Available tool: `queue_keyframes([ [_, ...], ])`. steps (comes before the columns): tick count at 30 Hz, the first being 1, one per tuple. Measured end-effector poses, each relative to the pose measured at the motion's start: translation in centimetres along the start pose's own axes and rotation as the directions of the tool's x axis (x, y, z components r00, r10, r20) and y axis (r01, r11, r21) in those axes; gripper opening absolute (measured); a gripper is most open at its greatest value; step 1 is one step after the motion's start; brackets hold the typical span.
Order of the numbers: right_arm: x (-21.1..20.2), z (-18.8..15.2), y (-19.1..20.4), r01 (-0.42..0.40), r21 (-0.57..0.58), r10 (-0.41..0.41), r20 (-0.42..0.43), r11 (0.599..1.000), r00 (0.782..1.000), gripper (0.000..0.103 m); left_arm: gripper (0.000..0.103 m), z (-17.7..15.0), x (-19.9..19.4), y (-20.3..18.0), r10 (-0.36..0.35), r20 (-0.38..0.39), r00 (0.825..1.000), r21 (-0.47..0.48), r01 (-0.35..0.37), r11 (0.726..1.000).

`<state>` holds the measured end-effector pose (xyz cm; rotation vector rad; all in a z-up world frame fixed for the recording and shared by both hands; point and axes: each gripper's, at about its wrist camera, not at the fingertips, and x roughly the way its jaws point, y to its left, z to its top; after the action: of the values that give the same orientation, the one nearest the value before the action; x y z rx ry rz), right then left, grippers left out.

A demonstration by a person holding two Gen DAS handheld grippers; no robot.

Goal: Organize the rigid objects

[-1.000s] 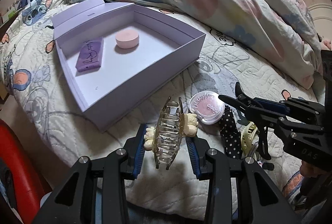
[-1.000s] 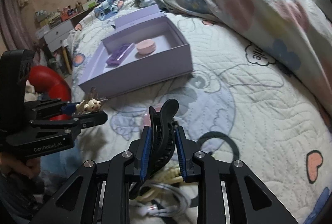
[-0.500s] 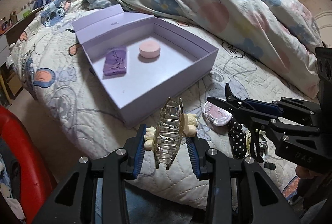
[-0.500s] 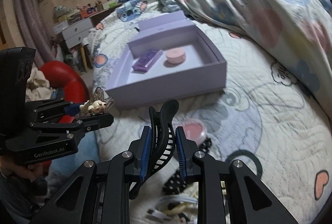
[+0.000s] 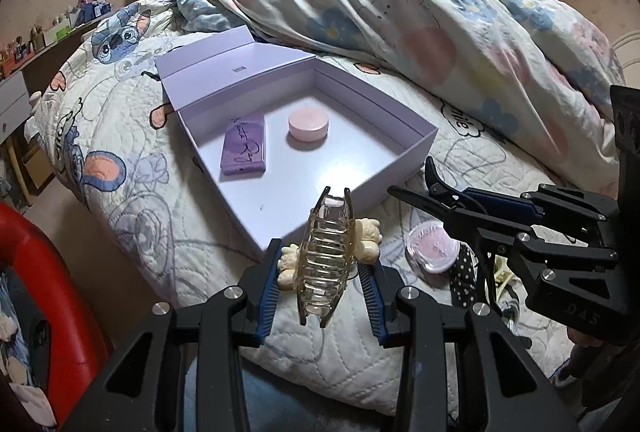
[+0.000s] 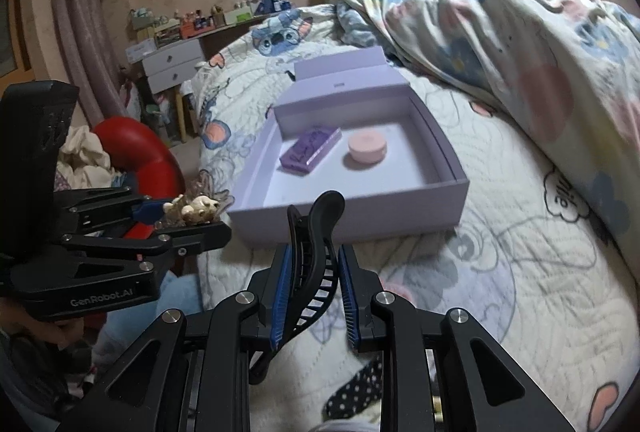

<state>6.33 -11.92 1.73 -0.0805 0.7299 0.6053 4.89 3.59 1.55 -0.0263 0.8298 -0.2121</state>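
My left gripper (image 5: 320, 272) is shut on a clear amber hair claw clip (image 5: 326, 252) with cream ornaments, held above the bed's edge just short of the open lilac box (image 5: 400, 168). My right gripper (image 6: 314, 272) is shut on a black hair claw clip (image 6: 310, 252), also raised in front of the box (image 6: 360, 208). Inside the box lie a purple flat case (image 5: 245, 147) and a pink round compact (image 5: 308, 124); both show in the right wrist view too, the case (image 6: 311, 148) left of the compact (image 6: 367, 148).
A pink round tin (image 5: 432, 246), a black polka-dot item (image 5: 464, 268) and a white cable lie on the quilt by the right gripper. A bunched floral duvet (image 5: 440, 20) fills the far right. A red object (image 6: 140, 152) and a dresser (image 6: 172, 62) stand left of the bed.
Both grippers have lifted and pulled back from the quilt with their clips. The box now sits farther ahead and the pink tin lower in view.
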Motion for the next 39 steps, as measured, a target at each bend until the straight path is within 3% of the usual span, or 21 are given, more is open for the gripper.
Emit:
queue_keyframes([
  [39, 7.4, 8.6, -3.6, -0.025, -0.08, 0.028, 0.028, 0.996, 0.999, 0.023, 0.037, 9.0, 7.1, 2.6, -0.012, 0.008, 1.0, 0.044, 0.011, 0.999],
])
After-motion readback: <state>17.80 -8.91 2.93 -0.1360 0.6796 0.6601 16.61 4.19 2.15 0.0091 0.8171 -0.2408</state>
